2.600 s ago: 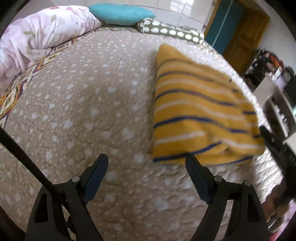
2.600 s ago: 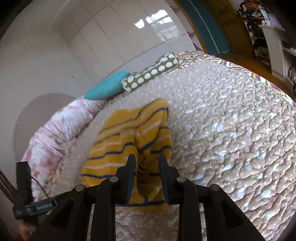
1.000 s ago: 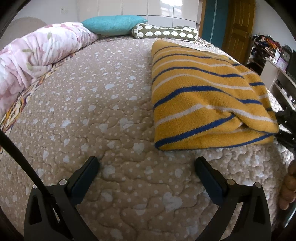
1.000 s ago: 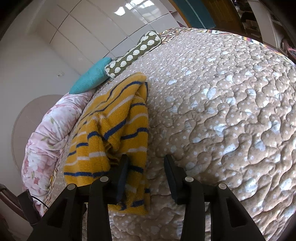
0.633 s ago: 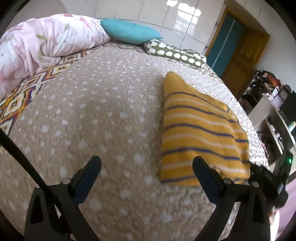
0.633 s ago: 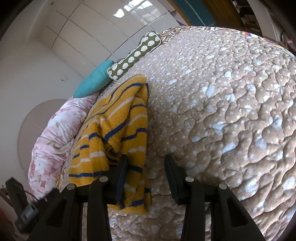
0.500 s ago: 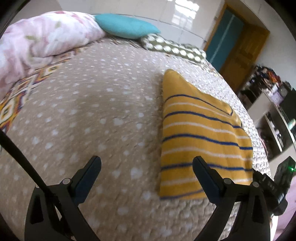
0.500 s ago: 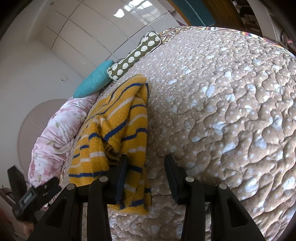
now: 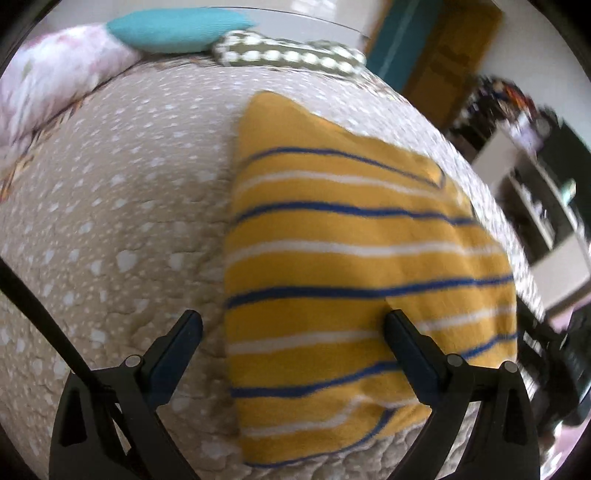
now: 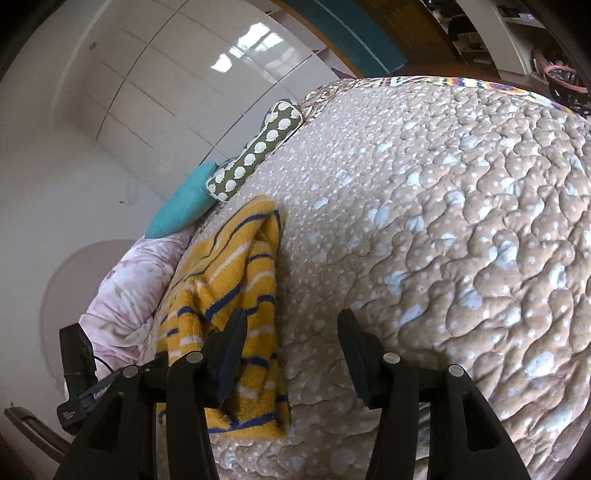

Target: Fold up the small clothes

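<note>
Bed [image 9: 110, 221] with a quilted beige spotted cover; at the far end a teal pillow [image 9: 173, 29], a green patterned bolster [image 9: 288, 55] and a pink floral duvet [image 9: 48, 81] bunched at far left. Shelves [image 9: 546, 206] and a wooden door [image 9: 454, 48] stand beyond the bed's right side. Folded yellow striped sweater [image 9: 351, 258] lies flat on the bed, nothing on top. Left hand-held gripper [image 9: 293, 328] spread wide above the sweater's near edge, holding nothing. Right hand-held gripper [image 10: 291, 343] at the sweater's near right corner, jaws opening; only quilt shows between them, and whether the left finger [image 10: 229, 350] touches the knit is unclear.
</note>
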`<state>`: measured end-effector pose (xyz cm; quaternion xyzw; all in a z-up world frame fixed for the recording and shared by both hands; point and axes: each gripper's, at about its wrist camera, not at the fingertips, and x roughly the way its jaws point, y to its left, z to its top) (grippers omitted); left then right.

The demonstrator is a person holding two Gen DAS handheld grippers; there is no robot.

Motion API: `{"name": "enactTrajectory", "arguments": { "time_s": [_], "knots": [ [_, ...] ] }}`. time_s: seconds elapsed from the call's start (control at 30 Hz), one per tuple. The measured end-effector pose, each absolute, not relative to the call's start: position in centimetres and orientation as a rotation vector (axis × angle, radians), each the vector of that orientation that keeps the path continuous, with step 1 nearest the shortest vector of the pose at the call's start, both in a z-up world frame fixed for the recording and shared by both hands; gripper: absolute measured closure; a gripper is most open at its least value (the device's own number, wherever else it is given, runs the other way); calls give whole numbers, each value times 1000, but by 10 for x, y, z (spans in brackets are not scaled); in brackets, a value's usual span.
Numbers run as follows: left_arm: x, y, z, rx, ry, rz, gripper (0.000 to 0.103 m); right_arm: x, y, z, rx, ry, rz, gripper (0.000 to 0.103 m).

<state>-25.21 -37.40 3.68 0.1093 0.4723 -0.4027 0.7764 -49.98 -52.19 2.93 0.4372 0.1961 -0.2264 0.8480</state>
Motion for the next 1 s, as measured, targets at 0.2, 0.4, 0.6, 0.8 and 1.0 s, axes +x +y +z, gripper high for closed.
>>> {"name": "enactTrajectory", "arguments": {
  "time_s": [0.2, 0.4, 0.6, 0.8, 1.0],
  "knots": [
    [-283, -369, 41, 340, 1014, -889, 9, -498, -515, 42, 865, 375, -542, 48],
    [-297, -351, 40, 320, 1081, -910, 10, -482, -495, 74, 720, 335, -488, 52],
    [-326, -327, 41, 358, 1009, -903, 10, -448, -481, 58, 674, 466, -400, 56],
    [-339, -316, 29, 381, 975, -863, 10, -452, -505, 34, 809, 507, -411, 49],
    [-348, -318, 18, 434, 914, -827, 10, -465, -514, 28, 872, 494, -425, 45]
  ]
}}
